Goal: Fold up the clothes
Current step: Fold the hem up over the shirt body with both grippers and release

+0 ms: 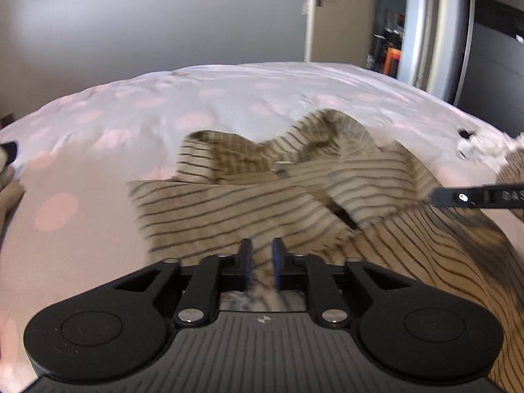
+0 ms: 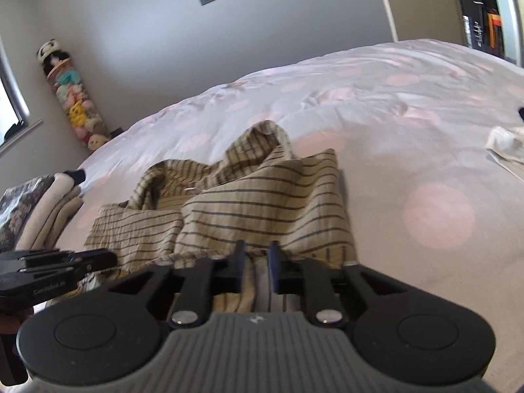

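the striped garment (image 2: 255, 196) lies bunched on the bed (image 2: 409, 124), its near hem drawn up into both grippers. the left gripper (image 1: 261, 255) has its jaws nearly closed, pinching a gather of striped cloth at the garment's near edge; the right gripper (image 2: 257, 258) does the same further along that hem, jaws narrow with cloth between them. beyond the hem the garment is rumpled, with a hump standing up at its far side. a stack of folded clothes (image 2: 49, 203) sits to the garment's left and a white item (image 2: 504, 144) well off to its right. risk, as i judge it: each pinch holds only a thin gather, so one corner may slip out, and the far hump could fold in crooked, trapping creases
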The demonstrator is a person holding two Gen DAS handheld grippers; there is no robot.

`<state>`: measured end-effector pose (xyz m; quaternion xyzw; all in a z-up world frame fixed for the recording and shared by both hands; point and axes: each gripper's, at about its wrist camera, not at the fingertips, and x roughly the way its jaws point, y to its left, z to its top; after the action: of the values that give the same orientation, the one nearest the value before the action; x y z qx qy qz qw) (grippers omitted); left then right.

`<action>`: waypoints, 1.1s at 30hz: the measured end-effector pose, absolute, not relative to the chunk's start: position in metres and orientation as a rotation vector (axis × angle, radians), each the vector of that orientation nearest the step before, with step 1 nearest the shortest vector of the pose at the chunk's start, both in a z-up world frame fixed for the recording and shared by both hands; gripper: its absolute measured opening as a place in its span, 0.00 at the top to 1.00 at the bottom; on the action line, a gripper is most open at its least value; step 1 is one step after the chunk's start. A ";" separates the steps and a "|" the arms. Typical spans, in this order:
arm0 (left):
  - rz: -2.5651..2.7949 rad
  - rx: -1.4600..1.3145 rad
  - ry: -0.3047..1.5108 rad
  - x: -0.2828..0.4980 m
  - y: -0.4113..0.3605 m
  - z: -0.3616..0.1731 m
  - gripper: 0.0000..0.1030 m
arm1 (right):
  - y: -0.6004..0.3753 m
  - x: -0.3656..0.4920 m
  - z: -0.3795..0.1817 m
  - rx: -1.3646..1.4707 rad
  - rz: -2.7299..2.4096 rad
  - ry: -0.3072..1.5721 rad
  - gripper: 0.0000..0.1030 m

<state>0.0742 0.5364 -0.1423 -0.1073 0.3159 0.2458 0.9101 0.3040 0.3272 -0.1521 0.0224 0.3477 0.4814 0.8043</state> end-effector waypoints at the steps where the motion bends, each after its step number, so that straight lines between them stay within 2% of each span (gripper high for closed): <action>1: 0.518 -0.246 0.641 0.068 0.540 -0.138 0.84 | 0.323 0.307 -0.151 0.071 1.022 0.747 0.74; 4: 0.540 -0.315 0.622 0.047 0.543 -0.121 0.81 | 0.308 0.311 -0.151 0.122 0.983 0.790 0.73; 8: 0.568 -0.397 0.643 0.019 0.538 -0.107 0.65 | 0.286 0.314 -0.150 0.179 0.922 0.863 0.66; 12: 0.572 -0.500 0.685 -0.006 0.526 -0.104 0.59 | 0.258 0.307 -0.148 0.160 0.854 0.962 0.63; 14: 0.567 -0.567 0.706 -0.020 0.516 -0.107 0.55 | 0.243 0.303 -0.148 0.159 0.833 1.014 0.54; 15: 0.561 -0.595 0.724 -0.027 0.509 -0.109 0.53 | 0.236 0.300 -0.147 0.159 0.823 1.040 0.52; 22: 0.555 -0.723 0.889 -0.069 0.474 -0.118 0.50 | 0.189 0.283 -0.140 0.163 0.808 1.213 0.49; 27: 0.467 -0.762 0.968 -0.081 0.467 -0.114 0.49 | 0.192 0.253 -0.131 -0.139 0.869 1.267 0.49; 33: 0.335 -0.666 1.163 -0.079 0.456 -0.121 0.49 | 0.199 0.248 -0.141 -0.274 0.903 1.368 0.50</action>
<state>-0.0790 0.4564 -0.1210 -0.3074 0.5364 0.1545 0.7707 0.2480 0.1986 -0.1415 -0.1219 0.6078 0.4013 0.6743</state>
